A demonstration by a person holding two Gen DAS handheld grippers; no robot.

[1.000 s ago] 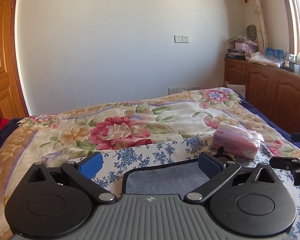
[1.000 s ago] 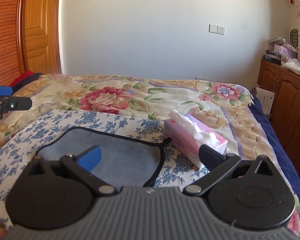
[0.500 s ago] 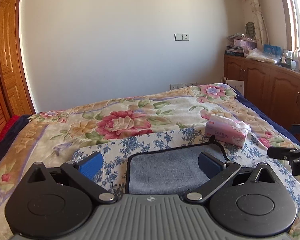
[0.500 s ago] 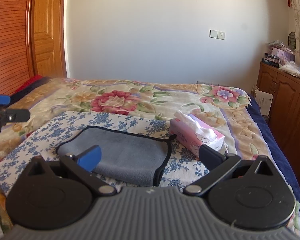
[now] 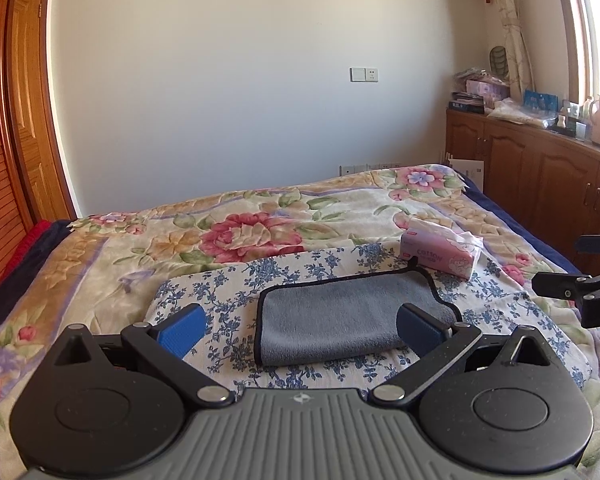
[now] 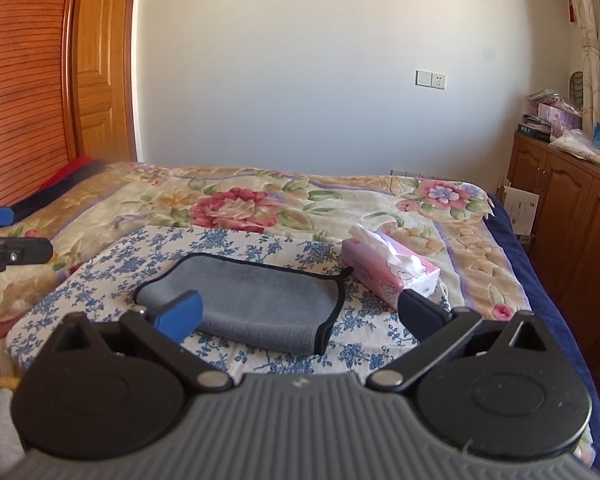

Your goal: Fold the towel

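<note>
A grey towel [image 5: 352,312] with a black edge lies folded on a blue-flowered white cloth [image 5: 236,292] on the bed; it also shows in the right wrist view [image 6: 256,300]. My left gripper [image 5: 300,330] is open and empty, held back from the towel's near edge. My right gripper [image 6: 300,314] is open and empty, also short of the towel. The right gripper's fingers [image 5: 560,284] show at the right edge of the left wrist view. The left gripper's fingers [image 6: 16,250] show at the left edge of the right wrist view.
A pink tissue box [image 5: 440,254] sits just past the towel's far right corner, also in the right wrist view [image 6: 392,268]. The bed has a floral blanket [image 5: 260,224]. Wooden cabinets [image 5: 540,176] stand to the right, a wooden door [image 6: 100,64] to the left.
Both grippers have pulled back and up from the towel, so the whole folded towel now shows ahead of them. Both stayed open.
</note>
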